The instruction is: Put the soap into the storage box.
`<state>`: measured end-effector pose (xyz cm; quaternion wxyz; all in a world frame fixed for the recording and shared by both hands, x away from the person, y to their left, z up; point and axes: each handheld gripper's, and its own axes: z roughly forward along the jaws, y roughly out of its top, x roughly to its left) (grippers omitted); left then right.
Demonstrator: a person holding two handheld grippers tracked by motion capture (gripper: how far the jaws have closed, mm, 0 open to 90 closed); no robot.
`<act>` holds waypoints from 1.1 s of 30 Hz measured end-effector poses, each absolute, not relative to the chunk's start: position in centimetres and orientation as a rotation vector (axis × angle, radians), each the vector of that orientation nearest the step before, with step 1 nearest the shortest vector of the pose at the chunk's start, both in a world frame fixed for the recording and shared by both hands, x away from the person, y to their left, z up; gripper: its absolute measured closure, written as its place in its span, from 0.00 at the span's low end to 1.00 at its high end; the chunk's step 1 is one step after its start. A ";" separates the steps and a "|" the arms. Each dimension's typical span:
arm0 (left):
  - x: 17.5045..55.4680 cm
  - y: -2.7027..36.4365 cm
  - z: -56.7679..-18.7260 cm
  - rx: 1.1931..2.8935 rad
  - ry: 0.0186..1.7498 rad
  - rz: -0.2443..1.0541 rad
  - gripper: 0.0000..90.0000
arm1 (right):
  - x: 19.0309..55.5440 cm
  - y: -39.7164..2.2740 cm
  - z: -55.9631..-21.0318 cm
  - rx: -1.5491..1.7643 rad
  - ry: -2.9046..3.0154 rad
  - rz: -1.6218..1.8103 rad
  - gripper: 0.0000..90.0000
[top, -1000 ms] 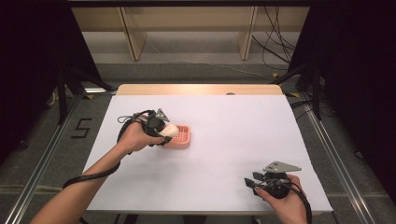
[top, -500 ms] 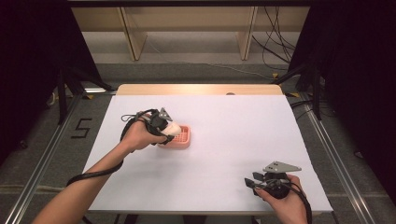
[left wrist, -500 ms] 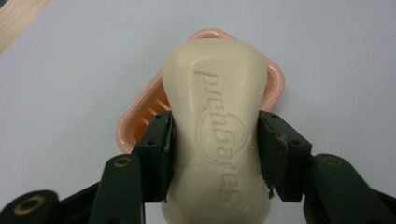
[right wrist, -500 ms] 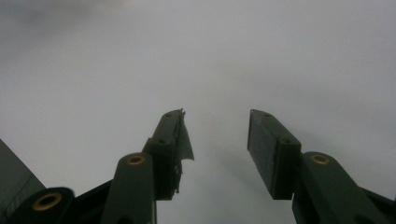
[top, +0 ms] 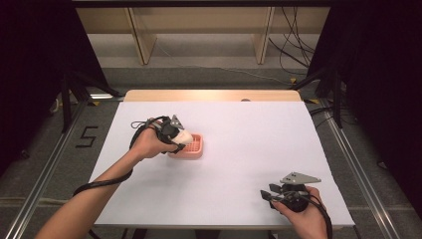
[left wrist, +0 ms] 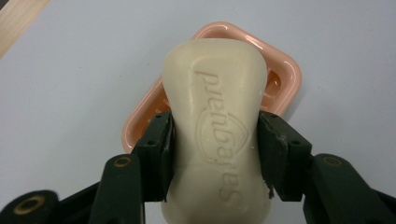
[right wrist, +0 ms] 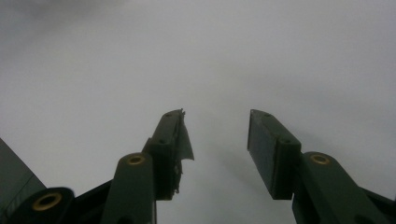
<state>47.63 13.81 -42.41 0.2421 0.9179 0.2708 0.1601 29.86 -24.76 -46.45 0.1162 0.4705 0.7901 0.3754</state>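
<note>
Two grippers are at work over the white table (top: 239, 149). The left gripper (left wrist: 215, 135) has its jaws clamped on the sides of a cream soap bar (left wrist: 217, 121), holding it just above a pink soap dish (left wrist: 285, 74) that sits left of the table's middle; whether the bar touches the dish I cannot tell. In the high view the left hand (top: 149, 142) is beside the dish. The right gripper (right wrist: 217, 140) rests near the table's front right corner, jaws parted with only bare tabletop between them.
</note>
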 end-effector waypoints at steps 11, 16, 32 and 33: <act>48.3 14.1 -42.9 2.543 0.721 0.447 0.54 | 29.9 -24.8 -46.5 1.379 2.313 1.105 0.62; 48.5 14.1 -42.8 2.546 0.706 0.450 0.54 | 29.8 -24.7 -46.4 1.401 2.318 1.103 0.62; 49.1 14.1 -43.4 2.552 0.712 0.451 0.54 | 29.9 -24.7 -46.6 1.391 2.316 1.128 0.62; 49.2 14.1 -43.5 2.552 0.713 0.449 0.54 | 29.8 -24.7 -46.5 1.392 2.317 1.105 0.62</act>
